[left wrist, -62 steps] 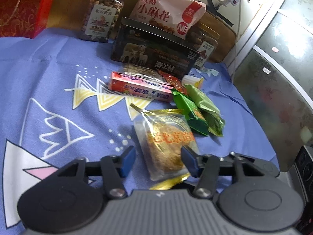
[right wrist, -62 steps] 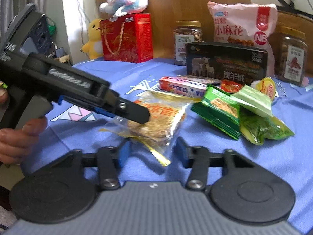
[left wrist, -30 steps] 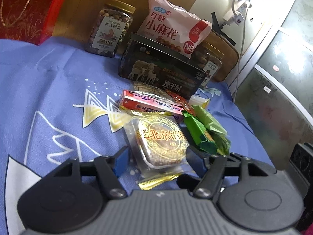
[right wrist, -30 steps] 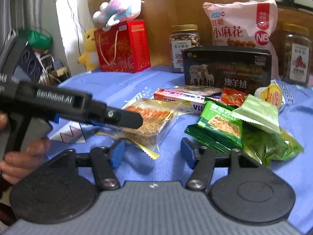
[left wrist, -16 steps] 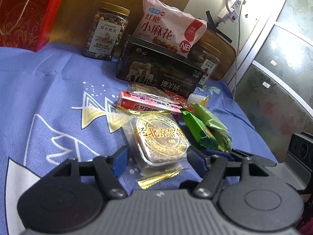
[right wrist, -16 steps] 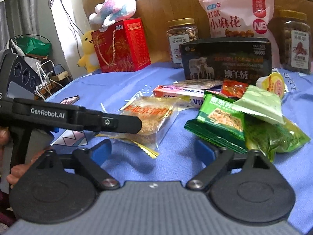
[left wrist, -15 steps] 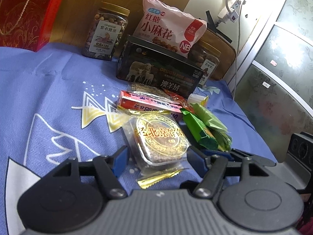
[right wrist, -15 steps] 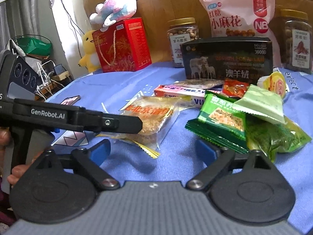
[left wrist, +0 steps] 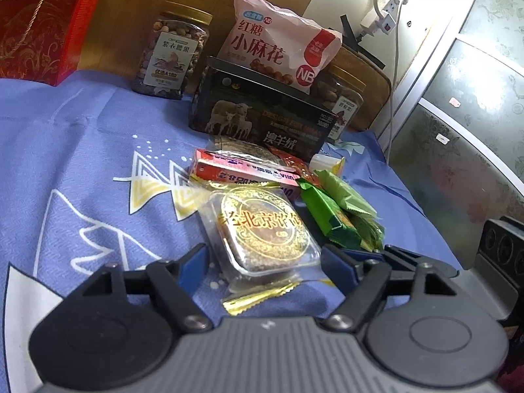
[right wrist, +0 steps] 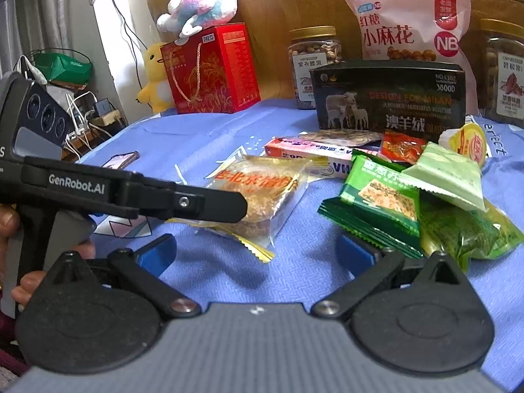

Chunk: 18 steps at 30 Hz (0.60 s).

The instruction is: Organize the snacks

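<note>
A round pastry in a clear wrapper with gold edges (left wrist: 262,229) lies on the blue cloth (left wrist: 82,163), touching the red and white box (left wrist: 242,170). My left gripper (left wrist: 265,267) straddles its near end. Its jaws are opening, and the blue pads stand just clear of the wrapper on both sides. In the right wrist view the pastry pack (right wrist: 258,193) shows behind the left gripper's black finger (right wrist: 196,201). My right gripper (right wrist: 255,255) is wide open over bare cloth with nothing between its pads, just short of the green packets (right wrist: 383,196).
A black box with sheep (left wrist: 262,121), a pink snack bag (left wrist: 278,46) and a nut jar (left wrist: 173,52) stand at the back. A red gift box (right wrist: 209,72) with plush toys stands far left. A hand (right wrist: 29,281) holds the left gripper.
The left jaws have spread off the pastry pack, which now rests on the cloth against the red and white box. The right jaws have gone from half open to wide open.
</note>
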### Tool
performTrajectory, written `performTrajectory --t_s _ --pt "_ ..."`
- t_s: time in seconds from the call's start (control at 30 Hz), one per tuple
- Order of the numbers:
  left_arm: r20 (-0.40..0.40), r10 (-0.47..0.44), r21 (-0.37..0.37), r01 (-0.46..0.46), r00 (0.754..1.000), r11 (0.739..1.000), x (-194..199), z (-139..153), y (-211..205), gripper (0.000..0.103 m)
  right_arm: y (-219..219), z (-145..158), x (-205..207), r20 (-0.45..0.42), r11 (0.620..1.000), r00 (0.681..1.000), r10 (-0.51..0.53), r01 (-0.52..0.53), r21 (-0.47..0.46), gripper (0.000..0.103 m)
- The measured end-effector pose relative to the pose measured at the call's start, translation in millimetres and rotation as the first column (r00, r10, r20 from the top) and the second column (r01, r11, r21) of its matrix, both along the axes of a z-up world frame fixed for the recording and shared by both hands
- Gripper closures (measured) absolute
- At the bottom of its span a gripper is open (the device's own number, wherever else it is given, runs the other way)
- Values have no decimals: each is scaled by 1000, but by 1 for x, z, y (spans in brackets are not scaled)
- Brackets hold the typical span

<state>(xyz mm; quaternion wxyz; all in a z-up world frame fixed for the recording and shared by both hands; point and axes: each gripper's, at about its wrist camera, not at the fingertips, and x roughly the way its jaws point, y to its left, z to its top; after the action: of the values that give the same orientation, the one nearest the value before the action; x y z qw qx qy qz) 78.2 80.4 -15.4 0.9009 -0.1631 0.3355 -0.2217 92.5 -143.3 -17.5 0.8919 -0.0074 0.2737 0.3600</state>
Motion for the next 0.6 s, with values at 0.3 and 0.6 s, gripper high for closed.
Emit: performTrajectory --t_s 0.3,0.6 --pt "7 36 -3 -36 999 999 -7 0 5 26 -4 0 2 -10 1000 1000 7 -6 17 0" --pt "-1 57 -54 -57 998 997 -7 7 21 32 2 1 -6 40 1000 999 19 -18 -19 3"
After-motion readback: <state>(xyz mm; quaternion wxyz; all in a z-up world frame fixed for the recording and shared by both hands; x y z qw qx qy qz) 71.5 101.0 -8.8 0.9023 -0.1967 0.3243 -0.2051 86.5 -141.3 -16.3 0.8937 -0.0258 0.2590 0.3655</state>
